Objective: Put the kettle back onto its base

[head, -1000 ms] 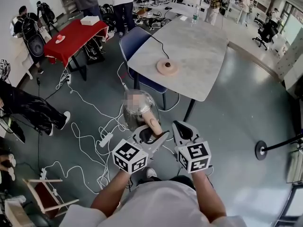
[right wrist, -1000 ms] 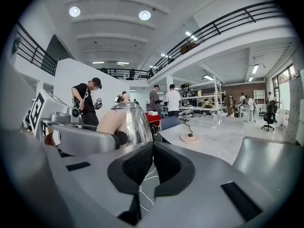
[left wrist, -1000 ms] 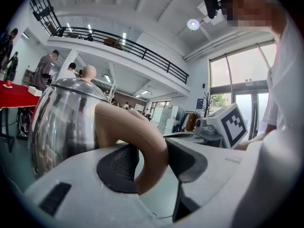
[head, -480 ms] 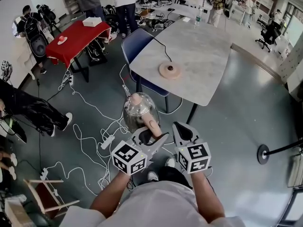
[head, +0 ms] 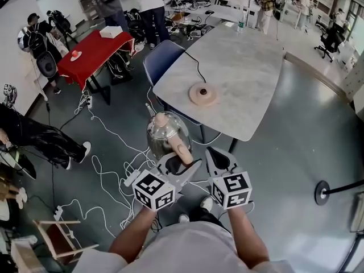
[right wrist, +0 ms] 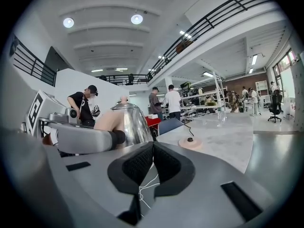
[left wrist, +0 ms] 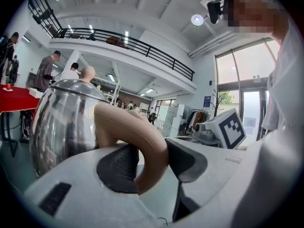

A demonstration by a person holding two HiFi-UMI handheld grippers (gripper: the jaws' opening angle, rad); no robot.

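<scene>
A shiny steel kettle [head: 165,135] with a beige handle [head: 182,151] hangs in the air above the floor, short of the table. My left gripper [head: 183,165] is shut on that handle [left wrist: 137,144], the pads pressing it from both sides. The kettle body [left wrist: 61,122] fills the left of the left gripper view. My right gripper [head: 219,159] is beside it on the right, shut with nothing between its pads [right wrist: 153,163]. The round beige base [head: 203,94] with a dark centre sits on the grey table [head: 250,84], its black cord running back across the top. The base [right wrist: 191,142] also shows in the right gripper view.
A blue chair [head: 162,58] stands at the table's near left edge. White cables and power strips [head: 128,178] sprawl over the floor below the kettle. A red table [head: 91,53] and several people stand at the back left. A black stand foot [head: 325,192] sits on the floor at right.
Both grippers and the kettle have come nearer to the table; the base and table edge now sit lower and closer in the head view. The grip on the handle is unchanged.
</scene>
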